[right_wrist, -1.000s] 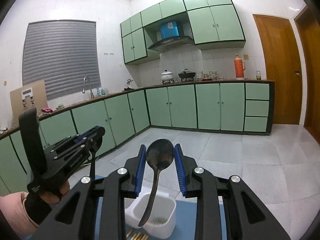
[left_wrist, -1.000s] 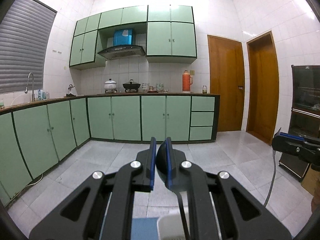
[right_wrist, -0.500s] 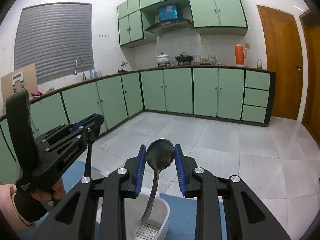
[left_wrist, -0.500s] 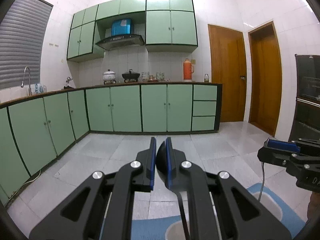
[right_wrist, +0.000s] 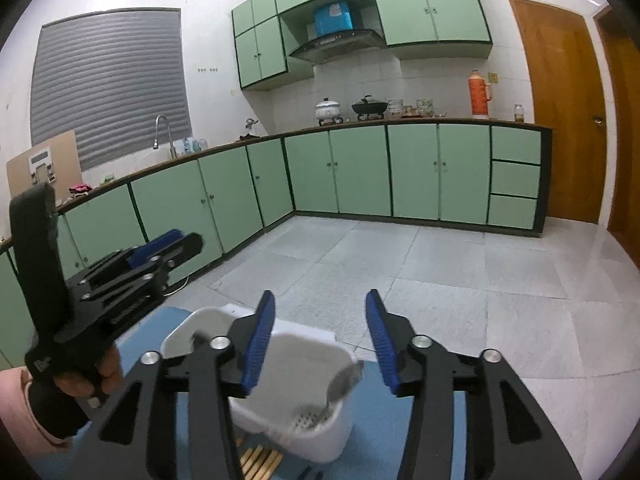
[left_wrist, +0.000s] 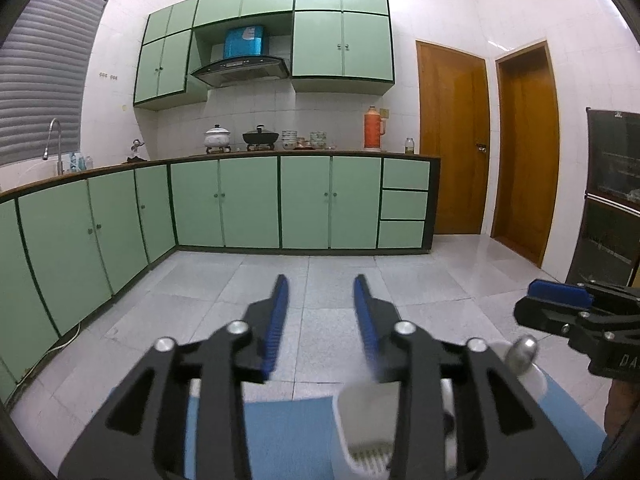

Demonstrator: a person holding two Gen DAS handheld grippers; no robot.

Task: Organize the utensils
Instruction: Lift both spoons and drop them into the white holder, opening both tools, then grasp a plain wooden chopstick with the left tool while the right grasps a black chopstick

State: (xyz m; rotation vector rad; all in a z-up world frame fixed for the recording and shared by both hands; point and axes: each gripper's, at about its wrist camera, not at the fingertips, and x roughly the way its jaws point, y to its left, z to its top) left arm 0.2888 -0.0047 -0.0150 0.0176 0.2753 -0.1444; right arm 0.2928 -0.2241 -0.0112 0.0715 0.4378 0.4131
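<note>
The right gripper (right_wrist: 320,334) is wide open, with nothing between its blue pads (right_wrist: 258,340). The left gripper (left_wrist: 320,322) is wide open too and holds nothing. Both hang just above the white holder (right_wrist: 280,376), the cup-like bin with little holes in its floor.

A spoon (right_wrist: 340,384) is inside the holder. Seen from the right wrist, its bowl leans on the rim at about 3 o'clock of the holder, and its handle points down to the holes. In the left wrist view another shiny spoon bowl (left_wrist: 522,354) pokes up at about 2 o'clock from the holder (left_wrist: 370,420). I cannot tell if that one is the same spoon.

The step in hand looks like letting go and backing off. To do it well, I would lift each gripper straight up, with the pads kept wide, so no pad bumps a spoon or tips the holder. The holder looks light, so a bump could knock it over.

Some wooden sticks (right_wrist: 260,458), maybe chopsticks, lie on the blue mat (right_wrist: 400,420) at 6 o'clock, just beside the holder. They look like the next things to put away. I think the job is only partly done.

Past the mat is a gray tiled floor (right_wrist: 440,264), then green cabinets (right_wrist: 360,172) and brown doors (left_wrist: 452,140) at 12 o'clock.
</note>
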